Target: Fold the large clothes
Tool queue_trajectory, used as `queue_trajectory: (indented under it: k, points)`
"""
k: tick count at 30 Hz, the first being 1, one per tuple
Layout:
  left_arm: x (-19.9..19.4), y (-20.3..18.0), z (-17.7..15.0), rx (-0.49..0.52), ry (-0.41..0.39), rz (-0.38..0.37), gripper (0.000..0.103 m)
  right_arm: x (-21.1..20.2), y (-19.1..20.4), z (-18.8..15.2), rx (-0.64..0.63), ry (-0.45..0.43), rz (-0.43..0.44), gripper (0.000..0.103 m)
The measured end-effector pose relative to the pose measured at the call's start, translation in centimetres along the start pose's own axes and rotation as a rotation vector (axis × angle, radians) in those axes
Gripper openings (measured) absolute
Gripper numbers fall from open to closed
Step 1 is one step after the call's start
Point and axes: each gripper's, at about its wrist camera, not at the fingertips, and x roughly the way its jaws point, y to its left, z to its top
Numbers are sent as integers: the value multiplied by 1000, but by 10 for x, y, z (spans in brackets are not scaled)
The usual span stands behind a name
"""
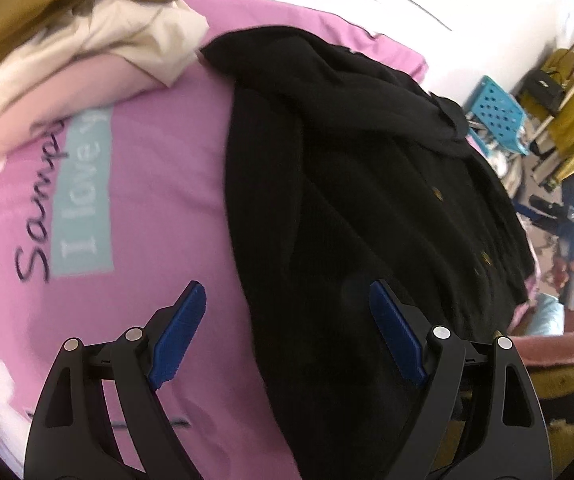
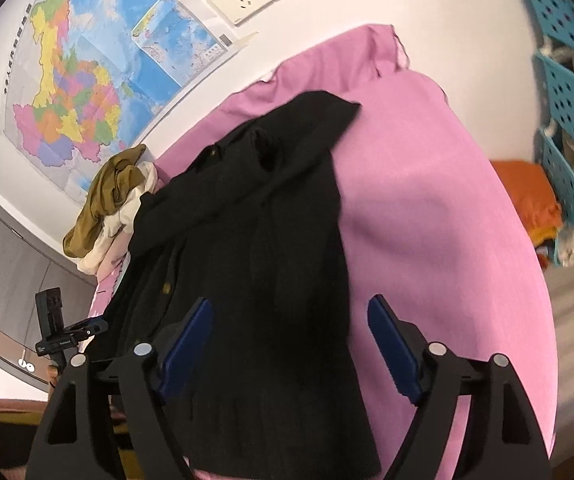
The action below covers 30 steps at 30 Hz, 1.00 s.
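Observation:
A black buttoned cardigan (image 1: 367, 184) lies partly folded on a pink bed sheet (image 1: 159, 152), with a sleeve laid across its body. My left gripper (image 1: 287, 304) hovers open over the cardigan's left edge; nothing sits between its blue pads (image 1: 179, 336). In the right wrist view the same cardigan (image 2: 271, 216) stretches away from me, one sleeve reaching toward the far corner. My right gripper (image 2: 291, 320) stands open above the garment's near part, its pads (image 2: 395, 348) apart and free of cloth. The other gripper (image 2: 59, 332) shows at the left edge of that view.
A pile of olive, cream and pink clothes (image 1: 71, 28) sits at the bed's far left, also the pile (image 2: 111, 200) by the wall map (image 2: 87, 76). Teal perforated baskets (image 2: 571, 120) and an orange cloth (image 2: 527, 200) stand off the bed's right side. Floor lies beyond the bed edge.

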Motion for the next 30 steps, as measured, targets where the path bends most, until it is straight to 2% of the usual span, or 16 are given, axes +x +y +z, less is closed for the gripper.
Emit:
queue_trajectory:
  k: [2,6,15,24,30]
  points:
    - [-1,-2,-10,-5,15,-30,86,-2,-4,-11,18,14,5,81]
    - [-3,-7,-21,3,23,-30,86,-5,-10,-28,46,18,38,81]
    - [-12,-29,-27,54,-30,118,86,-3,3,-36,6,17,53,82]
    - [-19,-49,-28,129,-70,173,86,-5,5,-40,-5,4,27,82]
    - [-21,-52,-30,131,-86,179,86,-6,4,-44,1,-5,14,82]
